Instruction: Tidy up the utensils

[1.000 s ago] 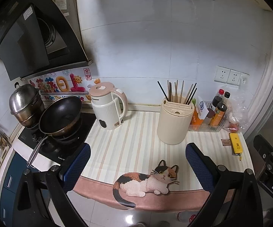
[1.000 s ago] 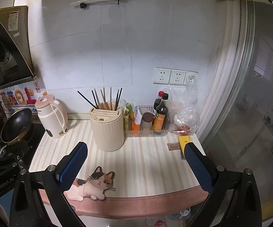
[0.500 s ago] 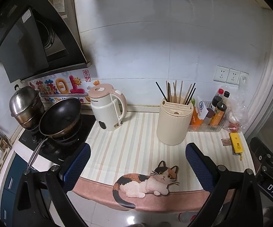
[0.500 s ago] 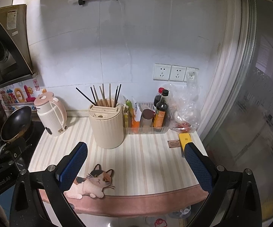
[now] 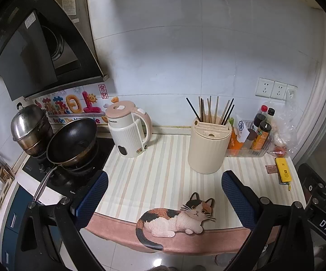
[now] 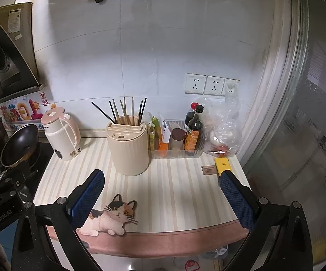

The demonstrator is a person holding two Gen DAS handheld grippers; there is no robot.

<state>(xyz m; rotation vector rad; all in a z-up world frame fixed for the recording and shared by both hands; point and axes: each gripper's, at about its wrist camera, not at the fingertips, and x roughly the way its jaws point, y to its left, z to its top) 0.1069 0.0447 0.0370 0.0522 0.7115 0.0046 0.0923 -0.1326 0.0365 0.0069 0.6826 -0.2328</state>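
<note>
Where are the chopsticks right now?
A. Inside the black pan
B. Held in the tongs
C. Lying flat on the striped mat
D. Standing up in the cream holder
D: the chopsticks stick up out of the top of the cream holder, while the left tongs and right tongs are both open and empty.

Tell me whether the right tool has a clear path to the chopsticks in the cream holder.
Probably yes. The right tool is open and empty, and the striped counter between it and the cream holder is bare. The chopsticks stand exposed above the rim, with only the condiment tray beside them.
</note>
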